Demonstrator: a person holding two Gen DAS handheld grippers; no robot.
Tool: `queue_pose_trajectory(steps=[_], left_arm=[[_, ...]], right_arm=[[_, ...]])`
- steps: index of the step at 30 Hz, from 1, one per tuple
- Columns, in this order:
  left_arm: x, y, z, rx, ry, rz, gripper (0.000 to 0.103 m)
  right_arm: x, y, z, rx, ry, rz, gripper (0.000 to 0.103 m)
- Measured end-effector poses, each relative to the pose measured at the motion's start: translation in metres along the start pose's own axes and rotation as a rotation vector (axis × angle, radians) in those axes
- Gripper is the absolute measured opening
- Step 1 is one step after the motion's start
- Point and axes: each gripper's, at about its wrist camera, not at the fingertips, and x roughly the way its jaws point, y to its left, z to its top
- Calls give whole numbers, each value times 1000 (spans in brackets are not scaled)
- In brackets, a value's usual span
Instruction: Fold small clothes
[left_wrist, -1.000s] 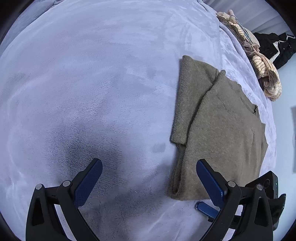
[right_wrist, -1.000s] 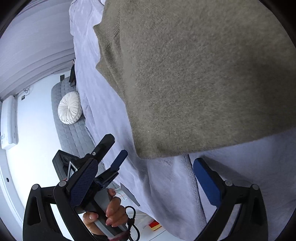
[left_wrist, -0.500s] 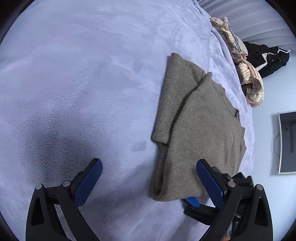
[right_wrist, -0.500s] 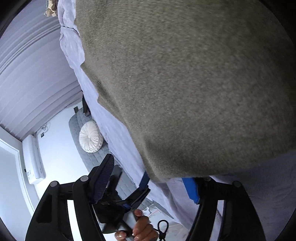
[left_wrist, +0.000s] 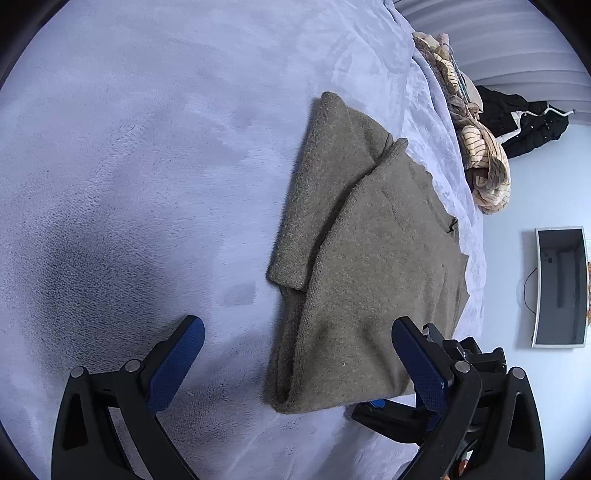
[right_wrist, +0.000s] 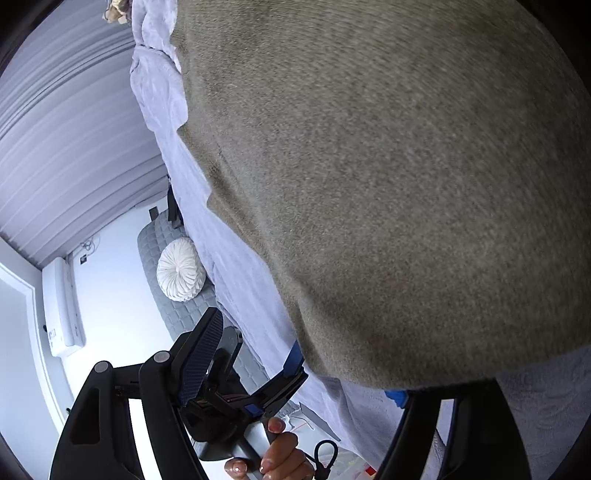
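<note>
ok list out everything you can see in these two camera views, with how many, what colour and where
sweater: one, olive-green knit, partly folded, lying on the blanket
blanket: one, pale lilac plush, covering the bed
clothes pile: one heap, beige and striped, far edge of the bed
jacket: one, black, by the wall past the pile
screen: one, dark with pale frame, on the wall
round cushion: one, white pleated, on a grey quilted seat
left gripper: black, blue pads, open, straddling the sweater's near edge
right gripper: black, blue pads, at the sweater's near corner
hand: one, holding the left gripper's handle
</note>
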Motion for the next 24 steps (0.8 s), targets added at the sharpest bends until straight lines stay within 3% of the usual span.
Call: queue_pose_trajectory(steps=[2,3,4,6,10,14,17,20,23,24], left_arm=[[4,-2,4,-2,12,-31,102],[8,-3,6,-5,24,-56,102],[11,-4,8,-11,35,-80,102],[21,-4,13,-33,68,-127,102],[41,-12,23,-63,112,-229,102],[53,-36,38,-43,108,-284,102],[61,-57,46,5,109,-259,102],[71,-68,46,71,116,-160,102],[78,-66,41,95,131,-98,102],[78,-64,40,94,131,-96,102]], right_arm=[[-2,4,1,-27,-1,9,54],[-7,4,1,-31,1,9,25],[-9,5,2,-31,0,28,16],[-12,9,4,-36,2,97,16],[-21,25,4,-87,10,146,16],[-21,40,2,-166,39,111,14],[-19,44,2,-212,60,44,14],[-21,41,3,-241,81,-83,14],[-30,38,2,-266,111,-184,20],[-34,35,0,-277,121,-221,28]])
